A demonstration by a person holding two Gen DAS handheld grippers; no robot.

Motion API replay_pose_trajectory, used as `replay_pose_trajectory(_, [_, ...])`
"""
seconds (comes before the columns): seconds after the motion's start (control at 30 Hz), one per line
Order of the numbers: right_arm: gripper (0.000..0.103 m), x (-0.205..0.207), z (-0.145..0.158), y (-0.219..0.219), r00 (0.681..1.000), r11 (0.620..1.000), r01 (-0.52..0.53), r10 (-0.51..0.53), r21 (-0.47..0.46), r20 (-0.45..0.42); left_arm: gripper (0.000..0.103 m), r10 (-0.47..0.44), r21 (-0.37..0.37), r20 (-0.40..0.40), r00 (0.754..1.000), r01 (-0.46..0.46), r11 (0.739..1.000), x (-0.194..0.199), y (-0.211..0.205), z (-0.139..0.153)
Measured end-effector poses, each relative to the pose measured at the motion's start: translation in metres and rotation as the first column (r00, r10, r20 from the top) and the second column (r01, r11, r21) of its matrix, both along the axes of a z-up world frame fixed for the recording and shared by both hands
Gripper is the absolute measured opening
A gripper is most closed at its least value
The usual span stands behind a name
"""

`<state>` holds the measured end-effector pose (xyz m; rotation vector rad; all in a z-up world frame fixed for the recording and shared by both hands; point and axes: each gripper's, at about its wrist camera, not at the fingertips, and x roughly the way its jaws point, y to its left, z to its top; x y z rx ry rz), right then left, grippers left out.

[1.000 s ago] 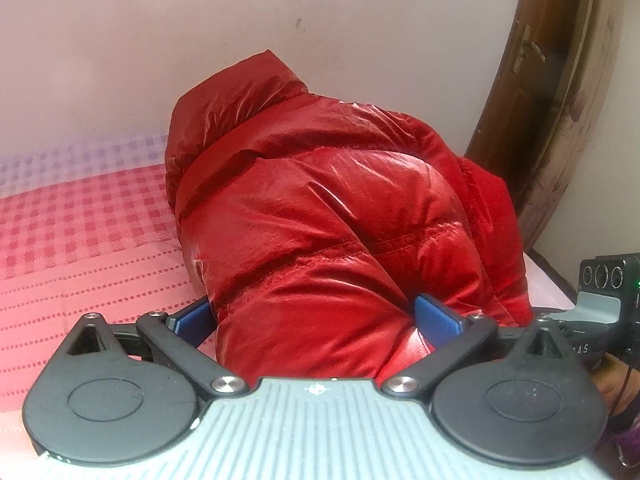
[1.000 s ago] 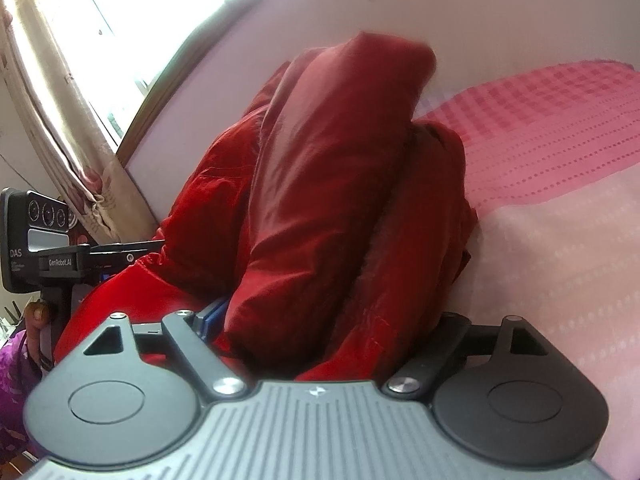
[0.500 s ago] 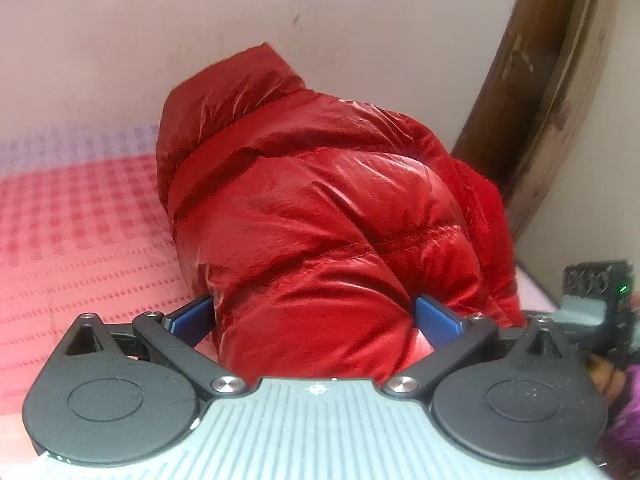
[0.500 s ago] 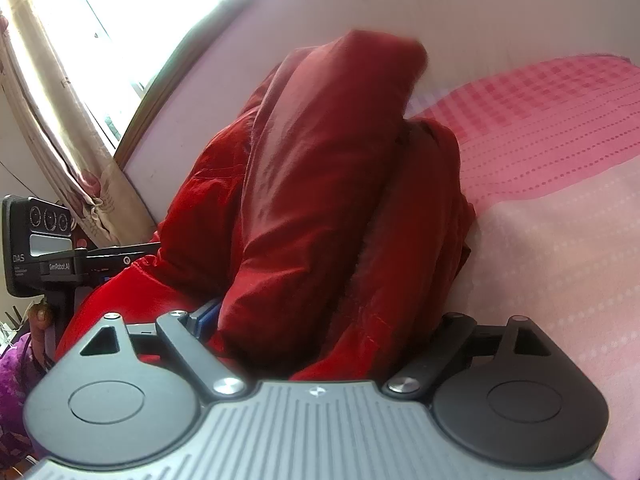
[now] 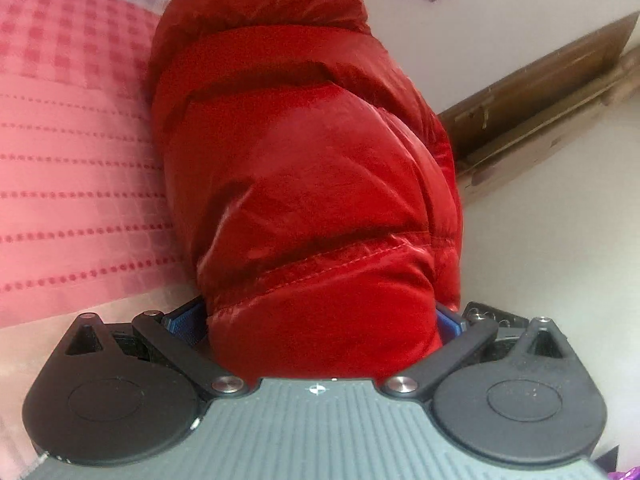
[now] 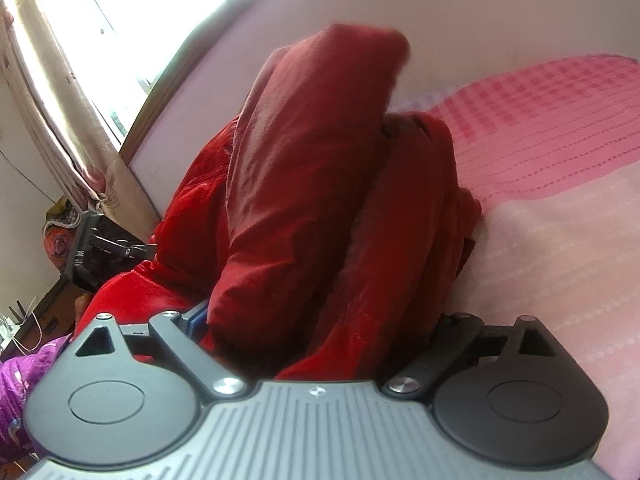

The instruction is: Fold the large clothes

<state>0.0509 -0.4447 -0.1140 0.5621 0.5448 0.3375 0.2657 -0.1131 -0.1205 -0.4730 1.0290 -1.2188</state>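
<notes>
Final fold being set down: red jacket (image 5: 304,184) bundled on the bed (image 5: 76,168). Left gripper (image 5: 320,320) fingers clamp its hem; right gripper (image 6: 320,320) fingers are opening around a fold. Next: release and withdraw without dragging.

No words, brands or numbers can be read in either view. The left gripper's device (image 6: 94,252), at the left edge of the right wrist view, carries a label too blurred to make out.

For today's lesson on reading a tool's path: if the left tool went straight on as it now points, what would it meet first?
The red puffer jacket: its quilted bulk already sits between the left tool fingers, filling the view ahead.
</notes>
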Motion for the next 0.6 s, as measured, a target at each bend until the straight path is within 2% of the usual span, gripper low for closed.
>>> replay_pose_trajectory(0.1, [0.097, 0.004, -0.002, -0.003, 1.000, 1.000, 0.008, -0.008, 0.024, -0.022, 0.103, 0.040, 0.028, 0.006, 0.999, -0.040, 0.999, -0.008, -0.009, 0.004])
replay_pose_trajectory(0.2, [0.097, 0.010, -0.003, -0.001, 0.999, 0.998, 0.026, -0.024, 0.063, -0.042, 0.103, 0.098, 0.073, 0.084, 0.992, -0.104, 0.992, -0.028, -0.014, 0.017])
replay_pose_trajectory(0.23, [0.094, 0.010, -0.001, 0.002, 0.999, 0.998, 0.026, -0.024, 0.049, -0.030, 0.103, 0.112, 0.097, 0.132, 0.985, -0.125, 0.987, -0.036, -0.018, 0.023])
replay_pose_trajectory(0.37, [0.072, 0.001, 0.009, 0.014, 0.999, 0.999, 0.028, -0.026, -0.038, 0.039, 0.102, 0.157, 0.151, 0.252, 0.955, -0.199, 0.968, -0.062, -0.029, 0.041])
replay_pose_trajectory(0.6, [0.059, -0.010, 0.017, 0.027, 0.995, 0.993, 0.046, -0.035, -0.112, 0.094, 0.098, 0.185, 0.170, 0.370, 0.910, -0.263, 0.950, -0.098, -0.040, 0.063])
